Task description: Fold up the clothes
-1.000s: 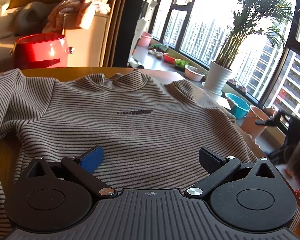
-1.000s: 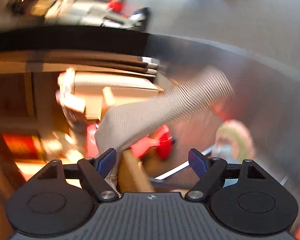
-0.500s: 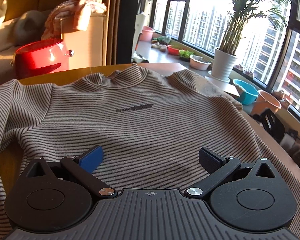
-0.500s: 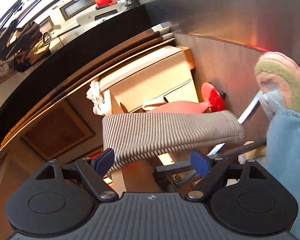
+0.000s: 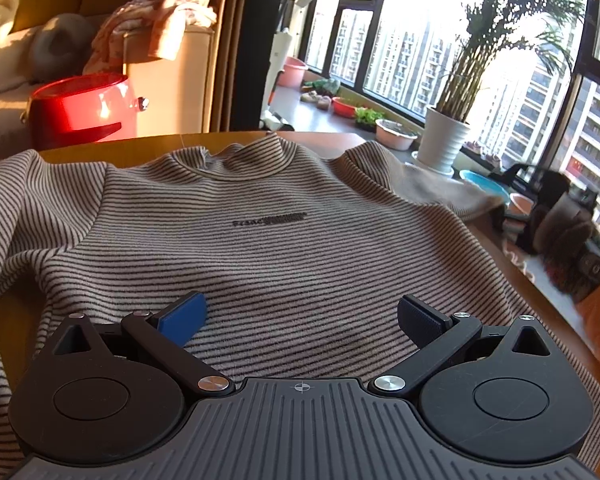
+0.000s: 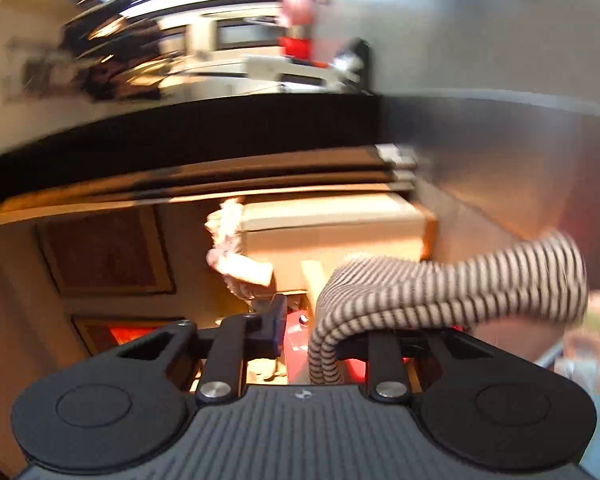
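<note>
striped sweater: i keep it face-up, flat on desk; left gripper wide above hem; right gripper pinches sleeve for folding inward.

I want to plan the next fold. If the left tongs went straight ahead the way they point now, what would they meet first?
Most likely the striped sweater spread on the table: the open left tongs hang low over its chest, pointing toward the collar. Their height above the fabric is unclear.

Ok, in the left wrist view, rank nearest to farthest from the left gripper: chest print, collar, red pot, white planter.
1. Chest print, straight ahead of the left gripper.
2. Collar, beyond it.
3. Red pot, left, and white planter, right: too close to call.
</note>
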Demonstrator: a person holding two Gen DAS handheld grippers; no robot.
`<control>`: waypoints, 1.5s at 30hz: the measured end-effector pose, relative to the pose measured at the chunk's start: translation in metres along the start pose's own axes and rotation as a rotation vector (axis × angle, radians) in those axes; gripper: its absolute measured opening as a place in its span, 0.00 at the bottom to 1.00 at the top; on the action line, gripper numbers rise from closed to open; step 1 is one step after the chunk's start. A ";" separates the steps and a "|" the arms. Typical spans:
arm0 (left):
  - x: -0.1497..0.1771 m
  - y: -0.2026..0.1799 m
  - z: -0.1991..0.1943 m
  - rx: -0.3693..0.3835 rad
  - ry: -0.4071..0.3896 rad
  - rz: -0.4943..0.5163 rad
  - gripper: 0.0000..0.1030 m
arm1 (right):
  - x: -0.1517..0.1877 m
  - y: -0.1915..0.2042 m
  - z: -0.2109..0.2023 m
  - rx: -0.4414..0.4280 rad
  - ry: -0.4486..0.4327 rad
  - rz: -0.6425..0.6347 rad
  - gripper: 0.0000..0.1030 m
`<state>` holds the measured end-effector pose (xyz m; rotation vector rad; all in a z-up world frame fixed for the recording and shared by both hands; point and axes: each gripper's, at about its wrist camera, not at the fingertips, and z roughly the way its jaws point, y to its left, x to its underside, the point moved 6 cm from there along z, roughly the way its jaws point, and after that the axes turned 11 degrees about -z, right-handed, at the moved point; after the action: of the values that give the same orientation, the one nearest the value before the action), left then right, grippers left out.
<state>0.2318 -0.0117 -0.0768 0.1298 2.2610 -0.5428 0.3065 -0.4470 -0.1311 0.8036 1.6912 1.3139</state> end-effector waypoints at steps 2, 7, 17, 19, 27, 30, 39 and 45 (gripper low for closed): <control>-0.001 0.002 -0.001 0.008 -0.002 -0.010 1.00 | 0.003 0.059 0.000 0.022 0.000 -0.212 0.17; -0.002 0.009 -0.021 0.044 -0.007 -0.047 1.00 | 0.068 0.189 0.041 0.043 0.122 -0.674 0.13; -0.002 0.038 -0.087 0.097 -0.010 -0.100 1.00 | 0.301 0.200 0.147 0.283 0.614 -1.259 0.22; -0.001 0.043 -0.092 0.103 -0.014 -0.106 1.00 | 0.324 0.193 0.143 0.307 0.643 -1.322 0.30; 0.003 0.059 -0.097 0.118 -0.012 -0.137 1.00 | 0.345 0.203 0.140 0.334 0.611 -1.455 0.40; 0.003 0.060 -0.096 0.122 -0.004 -0.141 1.00 | 0.353 0.202 0.144 0.366 0.606 -1.595 0.46; -0.031 0.055 -0.064 0.196 0.035 -0.276 1.00 | 0.294 0.210 0.090 0.303 0.566 -1.368 0.66; -0.037 0.049 -0.036 0.169 0.001 -0.290 1.00 | 0.245 0.181 0.063 0.442 0.434 -1.312 0.52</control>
<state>0.2453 0.0508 -0.0457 -0.1154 2.2463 -0.8870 0.2514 -0.1623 -0.0175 -0.4611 2.2081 0.1752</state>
